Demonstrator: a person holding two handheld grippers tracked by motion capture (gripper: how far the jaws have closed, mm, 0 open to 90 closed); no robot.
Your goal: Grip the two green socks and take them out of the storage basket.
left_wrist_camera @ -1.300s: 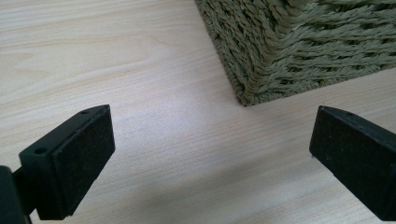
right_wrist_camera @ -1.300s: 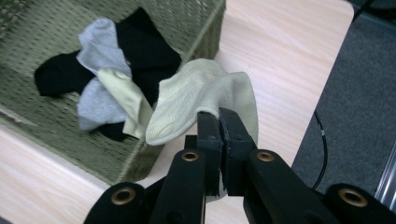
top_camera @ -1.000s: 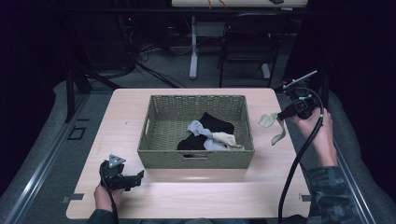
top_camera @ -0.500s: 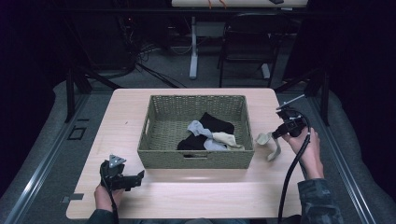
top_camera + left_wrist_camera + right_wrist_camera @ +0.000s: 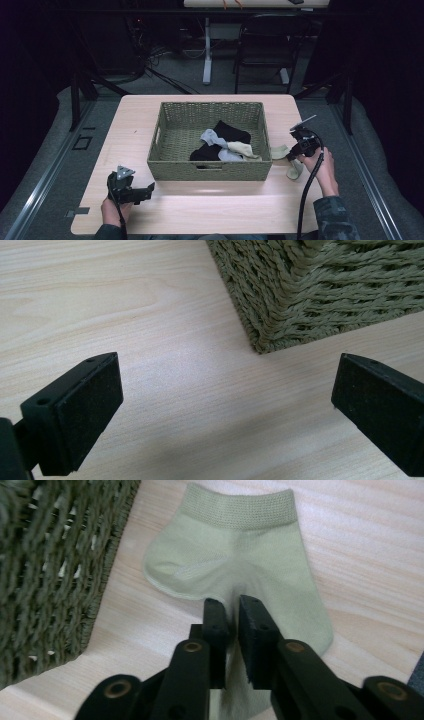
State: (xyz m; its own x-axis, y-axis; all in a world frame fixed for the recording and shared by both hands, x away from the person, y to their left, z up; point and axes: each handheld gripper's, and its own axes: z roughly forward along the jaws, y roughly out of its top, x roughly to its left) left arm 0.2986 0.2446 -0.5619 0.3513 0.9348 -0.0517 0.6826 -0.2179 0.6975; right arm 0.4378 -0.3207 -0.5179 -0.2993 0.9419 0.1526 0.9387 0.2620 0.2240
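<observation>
A pale green sock (image 5: 240, 555) lies flat on the wooden table (image 5: 200, 210), just right of the woven basket (image 5: 210, 170); in the high view this sock (image 5: 281, 151) reaches from the basket's side back under the hand. My right gripper (image 5: 232, 605) (image 5: 294, 156) is down on it with a raised fold of cloth pinched in the narrow gap between its jaws, which have just been opening slightly. Near the table's front left, my left gripper (image 5: 147, 190) (image 5: 225, 405) rests with its jaws wide open and nothing between them, pointing at the basket's corner (image 5: 320, 290).
Inside the basket lie a black sock (image 5: 230, 132), a grey sock (image 5: 212, 137) and a beige sock (image 5: 242, 149). The basket wall (image 5: 45, 570) stands close on the left of the right gripper. Beyond the table are a chair (image 5: 265, 45) and desk legs.
My right hand has come down from above the table's right edge, and the hanging sock now lies spread on the tabletop. The left gripper has stayed where it was.
</observation>
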